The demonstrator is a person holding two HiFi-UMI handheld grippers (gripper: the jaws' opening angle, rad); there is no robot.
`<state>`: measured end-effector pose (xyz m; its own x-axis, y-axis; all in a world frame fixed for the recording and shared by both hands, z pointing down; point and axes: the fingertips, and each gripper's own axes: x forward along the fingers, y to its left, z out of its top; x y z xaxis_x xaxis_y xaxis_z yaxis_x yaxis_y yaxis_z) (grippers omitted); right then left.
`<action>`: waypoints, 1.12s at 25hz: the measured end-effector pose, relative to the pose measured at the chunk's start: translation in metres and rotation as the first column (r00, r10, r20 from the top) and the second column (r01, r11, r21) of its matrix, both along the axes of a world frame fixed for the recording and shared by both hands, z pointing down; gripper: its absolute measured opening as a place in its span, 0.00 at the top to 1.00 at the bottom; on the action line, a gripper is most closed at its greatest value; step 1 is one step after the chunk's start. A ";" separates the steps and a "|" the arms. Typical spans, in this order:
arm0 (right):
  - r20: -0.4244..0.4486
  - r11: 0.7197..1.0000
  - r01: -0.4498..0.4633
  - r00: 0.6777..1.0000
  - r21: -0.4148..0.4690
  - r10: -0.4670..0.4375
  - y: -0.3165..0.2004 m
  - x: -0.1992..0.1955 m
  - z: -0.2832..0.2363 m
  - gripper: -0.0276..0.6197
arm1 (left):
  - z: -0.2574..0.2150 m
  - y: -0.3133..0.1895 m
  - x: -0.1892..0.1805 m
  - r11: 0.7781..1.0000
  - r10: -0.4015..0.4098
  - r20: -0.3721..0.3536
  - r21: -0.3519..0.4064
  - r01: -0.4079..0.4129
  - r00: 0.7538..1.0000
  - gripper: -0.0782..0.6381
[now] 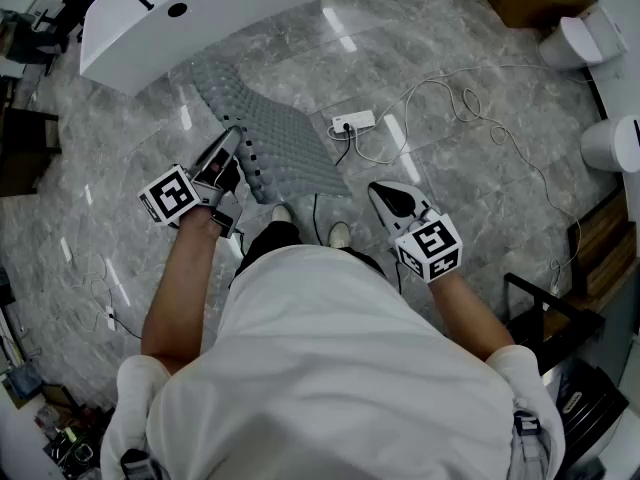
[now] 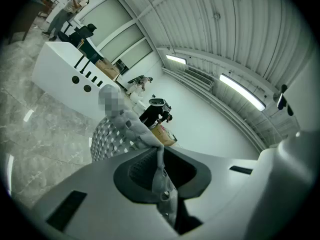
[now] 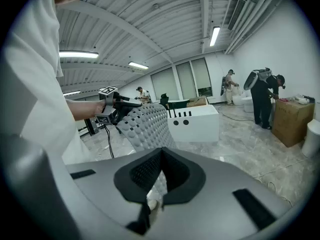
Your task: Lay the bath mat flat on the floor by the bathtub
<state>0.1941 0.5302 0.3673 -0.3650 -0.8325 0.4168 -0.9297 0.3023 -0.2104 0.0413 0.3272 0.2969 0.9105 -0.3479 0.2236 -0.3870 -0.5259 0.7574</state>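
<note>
Grey and limp, the bath mat [image 1: 280, 138] hangs from your left tongs [image 1: 236, 138] and right tongs [image 1: 376, 189], both clamped on near corners. Its far end lies on the floor [image 1: 450, 168] by the bathtub [image 1: 200, 18]. Probably light; corners suit.

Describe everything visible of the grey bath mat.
The bath mat is a grey, rubbery-looking sheet covered in rows of round bumps or holes. It is not yet flat: the left gripper is shut on one edge, lifting it, while the far end lies on the floor by the white bathtub. Whether the right gripper grips it is unclear.
</note>
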 end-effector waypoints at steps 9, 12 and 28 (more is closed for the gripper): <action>0.007 1.000 0.003 1.000 -0.027 -0.003 -0.042 -0.007 0.012 0.95 | 0.006 -0.043 0.022 0.999 0.046 0.030 0.020 -0.046 0.999 0.82; 0.003 0.998 0.004 1.000 -0.056 -0.004 -0.084 -0.008 0.016 0.95 | 0.018 -0.088 0.020 0.999 0.040 0.034 0.003 -0.040 0.999 0.82; -0.010 0.992 0.086 0.996 -0.097 -0.087 -0.329 -0.062 0.000 0.83 | 0.050 -0.318 0.019 0.998 0.068 0.054 -0.013 -0.068 0.996 0.82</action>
<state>0.1325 0.2016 0.3673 -0.4272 -0.7535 0.4997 -0.9041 0.3606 -0.2293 0.0604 0.0088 0.3473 0.9183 -0.2827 0.2771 -0.3915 -0.5443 0.7419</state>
